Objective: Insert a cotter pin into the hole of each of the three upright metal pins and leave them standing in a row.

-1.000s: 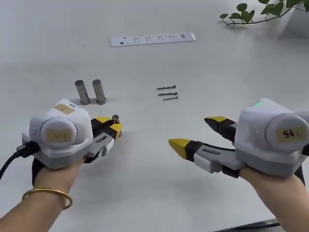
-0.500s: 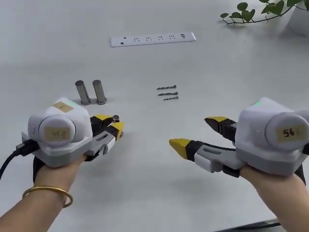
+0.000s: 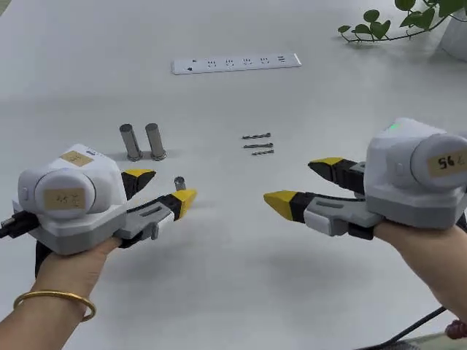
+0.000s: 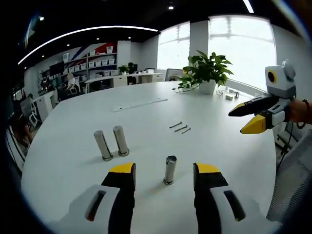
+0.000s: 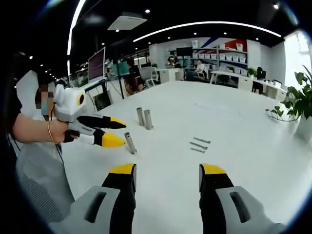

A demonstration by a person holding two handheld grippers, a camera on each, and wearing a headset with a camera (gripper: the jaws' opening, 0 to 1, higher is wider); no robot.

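The left hand-held gripper (image 3: 161, 184), held level and wide open, straddles an upright grey metal pin (image 4: 169, 169) whose base is hidden behind one jaw in the head view. The right hand-held gripper (image 3: 299, 182) hovers open, and three small cotter pins (image 3: 257, 144) lie ahead of it.

Three upright metal pins (image 3: 155, 141), three cotter pins (image 3: 257, 145) and a power strip (image 3: 236, 63) are carried by the white worktop (image 3: 233, 292).

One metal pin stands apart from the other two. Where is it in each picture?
Head view: lone pin left of centre, at the left claw's tips.
Left gripper view: lone pin low centre, between the yellow tips.
Right gripper view: lone pin left of centre, beside the left claw.
Shared landmark: the three cotter pins.
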